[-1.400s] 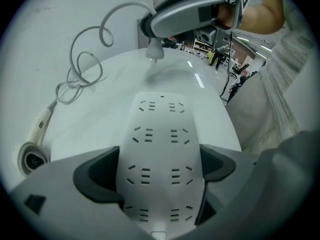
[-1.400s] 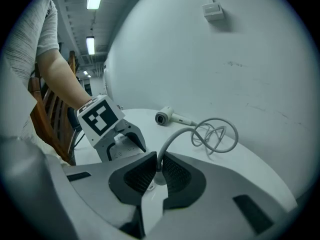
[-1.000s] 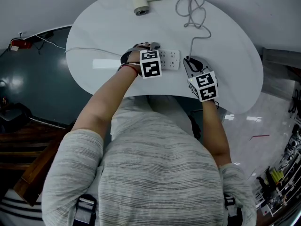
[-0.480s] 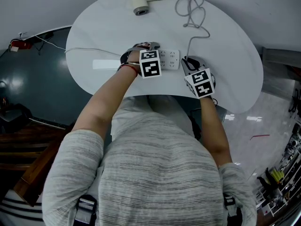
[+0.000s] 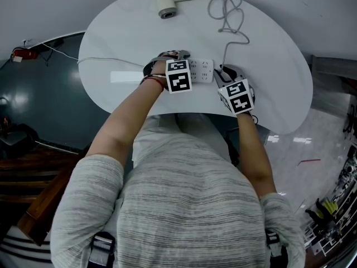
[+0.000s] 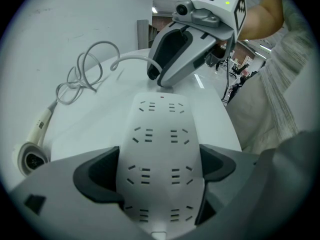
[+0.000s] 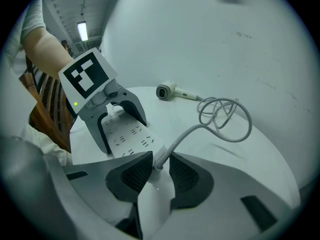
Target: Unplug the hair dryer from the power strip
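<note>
A white power strip (image 5: 202,70) lies near the front of a white table (image 5: 111,43). My left gripper (image 6: 160,171) is shut on the strip's near end, one pad on each side. The sockets seen in the left gripper view are bare. My right gripper (image 7: 159,171) stands just past the strip's other end. Its jaws have just been opening; the white plug (image 7: 152,181) and its cord sit between the pads with a small gap. The cord (image 5: 227,15) loops back to the hair dryer (image 5: 166,4) at the far edge.
A thin cable (image 5: 106,60) runs from the strip's left end off the table's left edge. Dark floor (image 5: 33,99) lies to the left and shiny floor (image 5: 312,138) to the right. The person's torso is close against the front edge.
In the head view my right gripper has shifted slightly up and left, toward the strip's end. The left gripper and the strip have stayed where they were.
</note>
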